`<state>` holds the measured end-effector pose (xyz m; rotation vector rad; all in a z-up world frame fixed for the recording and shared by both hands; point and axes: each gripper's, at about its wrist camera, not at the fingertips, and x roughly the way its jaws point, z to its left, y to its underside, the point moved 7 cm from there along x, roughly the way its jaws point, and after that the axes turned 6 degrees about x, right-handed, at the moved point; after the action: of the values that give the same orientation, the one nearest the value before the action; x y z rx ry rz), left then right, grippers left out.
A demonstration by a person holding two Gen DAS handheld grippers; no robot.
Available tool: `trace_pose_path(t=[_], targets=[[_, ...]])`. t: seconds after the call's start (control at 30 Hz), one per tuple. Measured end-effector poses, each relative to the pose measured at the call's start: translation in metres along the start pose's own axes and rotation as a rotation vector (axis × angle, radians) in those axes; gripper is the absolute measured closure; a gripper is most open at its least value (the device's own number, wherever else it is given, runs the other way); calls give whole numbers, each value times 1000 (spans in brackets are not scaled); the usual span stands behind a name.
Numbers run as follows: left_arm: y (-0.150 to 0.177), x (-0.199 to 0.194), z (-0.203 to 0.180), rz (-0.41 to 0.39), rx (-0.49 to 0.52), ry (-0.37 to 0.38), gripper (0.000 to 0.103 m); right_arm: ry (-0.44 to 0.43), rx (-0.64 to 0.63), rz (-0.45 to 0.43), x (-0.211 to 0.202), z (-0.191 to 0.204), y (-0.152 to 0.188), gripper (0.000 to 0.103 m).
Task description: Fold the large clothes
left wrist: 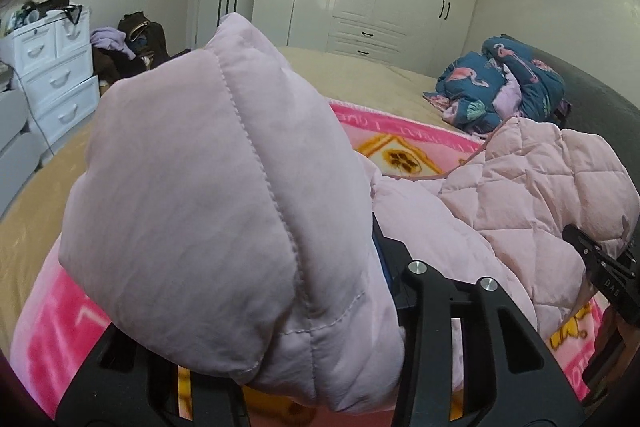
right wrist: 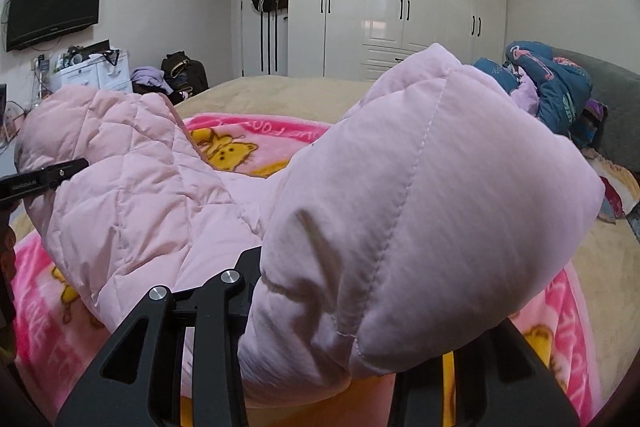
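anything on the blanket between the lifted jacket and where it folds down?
Nothing visible. Both claws, left and right, grip the pink puffer jacket; the pink cartoon blanket shows bare beyond it. The flamingo bedding pile sits off near the headboard.

Pale pink quilted puffer jacket (left wrist: 532,187), bulky, diamond stitching on the body, smoother channel-stitched panels at its ends. One padded end (left wrist: 200,195) fills the left and centre of the left wrist view, lifted off the bed; another raised end (right wrist: 420,203) fills centre-right of the right wrist view. Body sags between them.
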<state>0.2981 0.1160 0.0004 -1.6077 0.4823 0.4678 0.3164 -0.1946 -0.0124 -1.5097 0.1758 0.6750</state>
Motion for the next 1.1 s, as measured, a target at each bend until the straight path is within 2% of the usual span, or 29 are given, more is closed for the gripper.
trace_pose_path(t=[0.3, 0.6, 0.8, 0.9, 1.0, 1.1], targets=[[32, -27, -3, 31, 24, -1, 69, 12, 28, 13, -33, 0, 24, 68], [59, -40, -5, 59, 43, -9, 69, 17, 147, 53, -51, -14, 62, 68], [80, -41, -3, 92, 37, -22, 68, 14, 277, 104, -50, -35, 91, 68], [88, -41, 2, 109, 22, -21, 67, -18, 376, 122, -48, -43, 104, 66], [97, -38, 6, 126, 3, -23, 65, -39, 498, 162, -40, -62, 116, 63], [105, -35, 12, 140, -16, -25, 63, -41, 563, 199, -33, -70, 126, 56]])
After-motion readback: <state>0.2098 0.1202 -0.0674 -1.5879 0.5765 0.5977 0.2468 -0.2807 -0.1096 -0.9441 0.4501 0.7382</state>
